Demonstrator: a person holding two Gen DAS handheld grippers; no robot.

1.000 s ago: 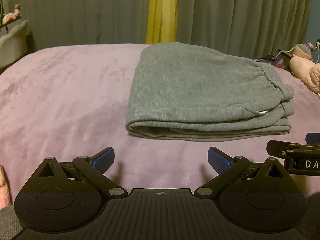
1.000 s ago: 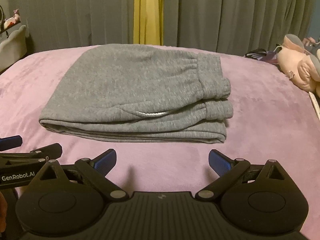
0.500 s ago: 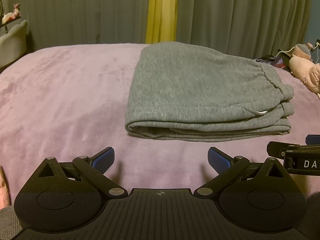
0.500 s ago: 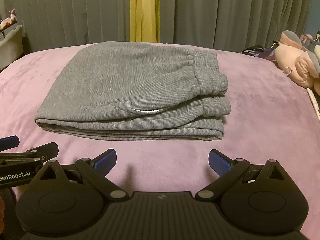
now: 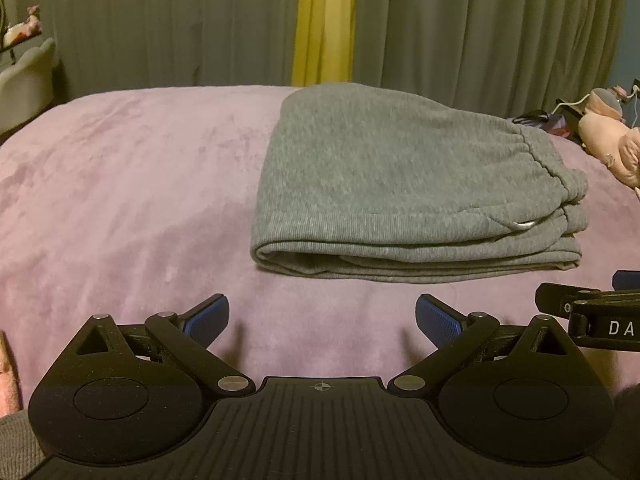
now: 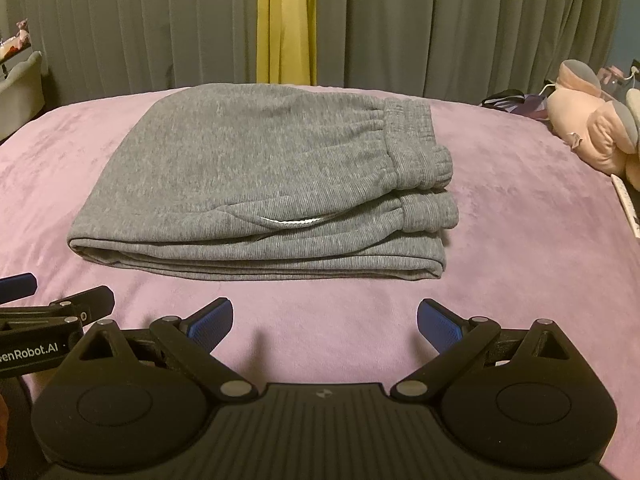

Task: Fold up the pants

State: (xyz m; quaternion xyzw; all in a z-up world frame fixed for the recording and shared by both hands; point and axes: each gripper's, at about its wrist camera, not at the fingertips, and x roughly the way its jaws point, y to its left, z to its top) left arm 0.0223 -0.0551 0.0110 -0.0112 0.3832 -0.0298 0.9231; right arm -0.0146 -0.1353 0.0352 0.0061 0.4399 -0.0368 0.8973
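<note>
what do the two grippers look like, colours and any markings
Both match: the left gripper and right gripper are matte black plastic with a ribbed central body, round discs on each side, silver pivot pins, and blue textured pads on the fingers. White lettering reads "enRobot.AI" and "DA" on their sides.

My left wrist camera sits low behind the left gripper (image 5: 322, 320), facing forward across the purple bedspread (image 5: 120, 200) toward the curtains (image 5: 160, 20). My right wrist camera, behind the right gripper (image 6: 325, 322), faces the same way from just beside it. Both views share the folded grey pants (image 5: 400, 184) (image 6: 260, 168), near ahead. Each view catches the other gripper at its edge.
</note>
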